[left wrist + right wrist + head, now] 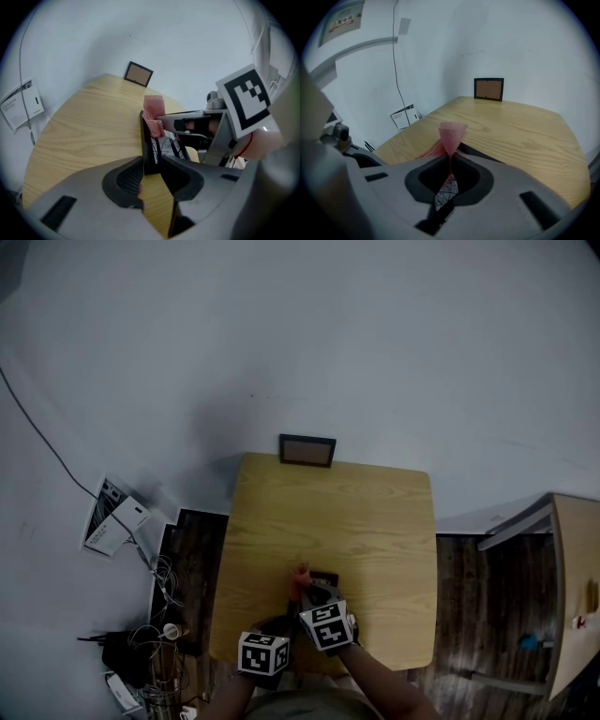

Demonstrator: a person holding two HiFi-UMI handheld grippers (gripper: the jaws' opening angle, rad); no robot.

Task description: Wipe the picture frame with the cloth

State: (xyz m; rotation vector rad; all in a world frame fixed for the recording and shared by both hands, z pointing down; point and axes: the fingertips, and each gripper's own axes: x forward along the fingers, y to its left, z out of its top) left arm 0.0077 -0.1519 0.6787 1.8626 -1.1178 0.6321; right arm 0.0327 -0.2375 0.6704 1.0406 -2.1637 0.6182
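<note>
1. The left claw pinches the near edge of the small picture frame and holds it upright at the near side of the tabletop.
2. The right claw is pressed together on the pink cloth, by the frame's top edge.
3. Wiping looks about to begin. Next, the cloth must press against the frame's face and sweep across it, with the left grip firm.
4. A second frame stands at the far edge.

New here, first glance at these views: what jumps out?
The left hand-held gripper clamps a dark picture frame near the front edge of the table, and the right hand-held gripper pinches a pink cloth at the frame's top. A second frame stands against the white wall at the far edge.
</note>
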